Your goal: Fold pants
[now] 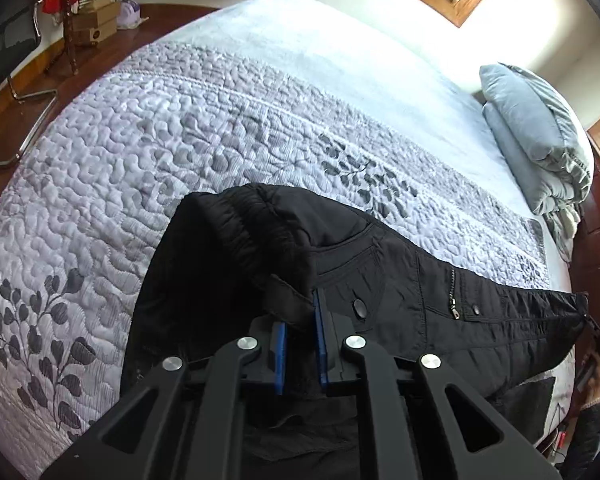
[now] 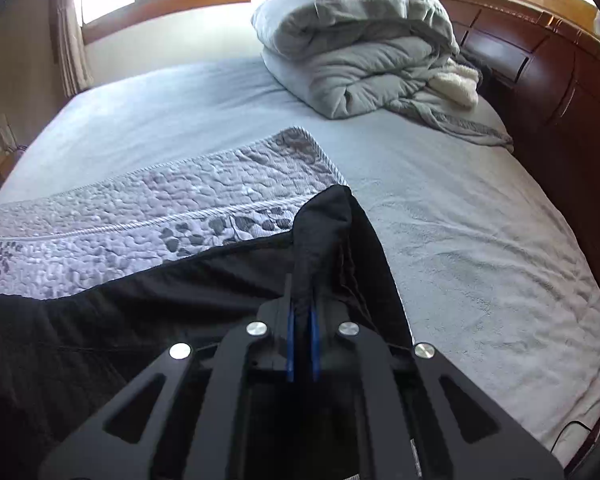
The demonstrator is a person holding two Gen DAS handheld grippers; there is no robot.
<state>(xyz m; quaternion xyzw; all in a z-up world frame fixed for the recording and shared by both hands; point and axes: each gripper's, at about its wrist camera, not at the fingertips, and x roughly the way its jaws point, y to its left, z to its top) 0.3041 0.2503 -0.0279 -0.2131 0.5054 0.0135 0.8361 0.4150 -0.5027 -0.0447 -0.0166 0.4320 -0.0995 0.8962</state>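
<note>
Black pants point(image 1: 400, 280) with a snap pocket and a zipper hang stretched above the bed. My left gripper point(image 1: 300, 316) is shut on the elastic waistband end, which bunches over its blue pads point(image 1: 321, 344). In the right wrist view the pants point(image 2: 180, 292) run off to the left. My right gripper point(image 2: 303, 320) is shut on the leg end, a fold of black cloth sticking up between its blue pads point(image 2: 315, 344). The cloth sags between the two grippers and covers the tips of both.
A quilted grey-lilac bedspread with leaf prints point(image 1: 160, 152) lies on a pale blue sheet point(image 2: 460, 240). A folded grey duvet point(image 2: 360, 40) sits by the dark wooden headboard point(image 2: 540, 72). Beyond the bed's left edge are a wooden floor, a chrome chair frame point(image 1: 24, 120) and cardboard boxes point(image 1: 96, 20).
</note>
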